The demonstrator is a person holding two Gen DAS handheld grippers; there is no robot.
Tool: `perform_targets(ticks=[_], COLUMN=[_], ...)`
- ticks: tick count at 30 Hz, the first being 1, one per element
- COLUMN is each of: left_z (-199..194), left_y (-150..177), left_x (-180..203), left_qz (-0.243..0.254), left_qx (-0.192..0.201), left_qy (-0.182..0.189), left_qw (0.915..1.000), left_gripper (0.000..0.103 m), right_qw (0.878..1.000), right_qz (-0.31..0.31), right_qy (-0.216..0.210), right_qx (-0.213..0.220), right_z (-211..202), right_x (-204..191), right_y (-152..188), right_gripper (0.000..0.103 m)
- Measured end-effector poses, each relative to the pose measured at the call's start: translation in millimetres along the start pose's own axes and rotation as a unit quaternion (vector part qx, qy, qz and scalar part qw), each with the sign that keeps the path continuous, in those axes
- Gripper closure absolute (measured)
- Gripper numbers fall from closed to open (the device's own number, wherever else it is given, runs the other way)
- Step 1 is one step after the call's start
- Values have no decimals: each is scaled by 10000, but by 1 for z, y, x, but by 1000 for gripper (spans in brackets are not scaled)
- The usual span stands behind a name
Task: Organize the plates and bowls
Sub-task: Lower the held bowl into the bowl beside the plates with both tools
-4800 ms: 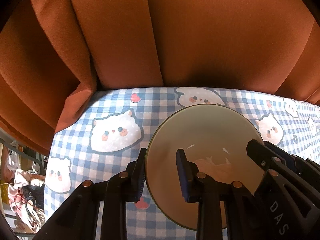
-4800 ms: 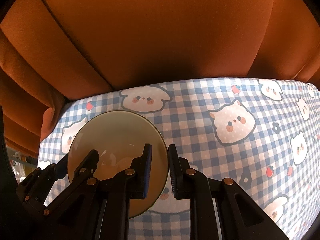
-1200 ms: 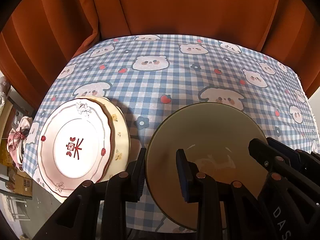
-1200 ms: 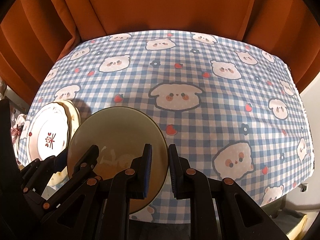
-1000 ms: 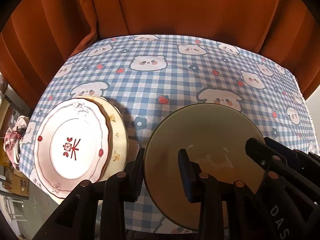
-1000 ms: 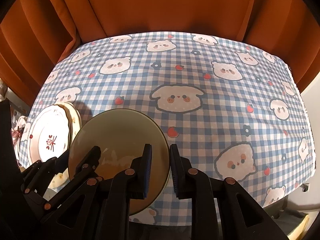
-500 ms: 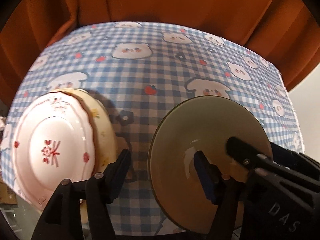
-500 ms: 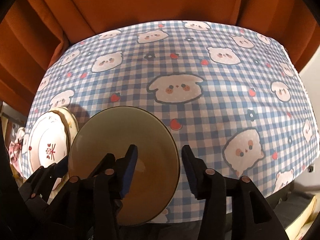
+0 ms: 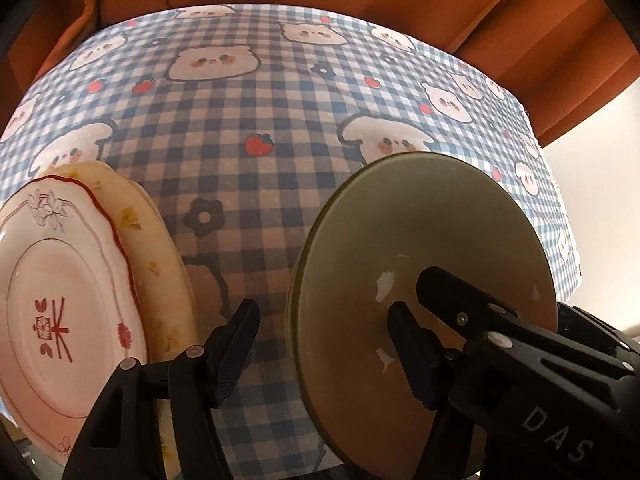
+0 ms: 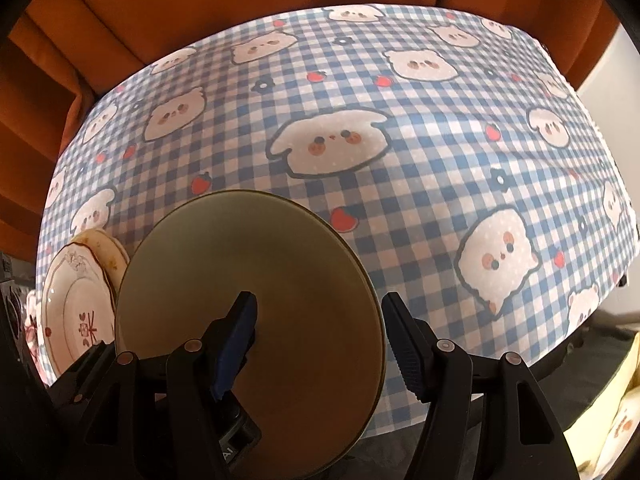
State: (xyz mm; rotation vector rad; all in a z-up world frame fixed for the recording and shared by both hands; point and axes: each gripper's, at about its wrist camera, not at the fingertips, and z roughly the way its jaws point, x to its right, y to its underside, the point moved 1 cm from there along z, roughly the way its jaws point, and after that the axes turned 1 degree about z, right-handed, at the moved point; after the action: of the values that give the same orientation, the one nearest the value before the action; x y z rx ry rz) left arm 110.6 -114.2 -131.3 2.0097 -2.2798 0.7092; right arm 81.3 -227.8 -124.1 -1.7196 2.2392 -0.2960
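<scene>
Between the spread jaws of the left gripper (image 9: 324,344) sits the left rim of a round olive-green glossy plate (image 9: 420,280), and the right gripper (image 10: 326,336) straddles its right rim. Both have just been opening, pads off the plate, so it's released. It lies flat near the front edge of the blue-and-white checked tablecloth with cartoon animals (image 10: 400,184). "DAS" is readable on the right gripper's body. Just left, at the front-left corner, a white scalloped plate with a red emblem (image 9: 60,300) is stacked on a cream floral plate (image 9: 152,240).
</scene>
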Motion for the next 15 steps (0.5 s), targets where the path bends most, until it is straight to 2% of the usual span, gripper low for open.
perform_targets(ticks=[4, 8, 15], left_z=[-1, 0, -2], left_y=[-2, -5, -1], left_x=[4, 6, 15], left_qz=[62, 29, -103], left_qx=[47, 99, 255], left_qy=[45, -42, -499], left_qw=[10000, 9999, 9984], left_gripper=[49, 52, 54], right_qw=[9999, 9997, 9975], right_qz=[-5, -131, -420], right_qy=[-69, -202, -569], right_qx=[114, 100, 74], right_z=[0, 3, 6], right_x=[0, -1, 5], right_y=[0, -4, -8], right_gripper=[35, 38, 39])
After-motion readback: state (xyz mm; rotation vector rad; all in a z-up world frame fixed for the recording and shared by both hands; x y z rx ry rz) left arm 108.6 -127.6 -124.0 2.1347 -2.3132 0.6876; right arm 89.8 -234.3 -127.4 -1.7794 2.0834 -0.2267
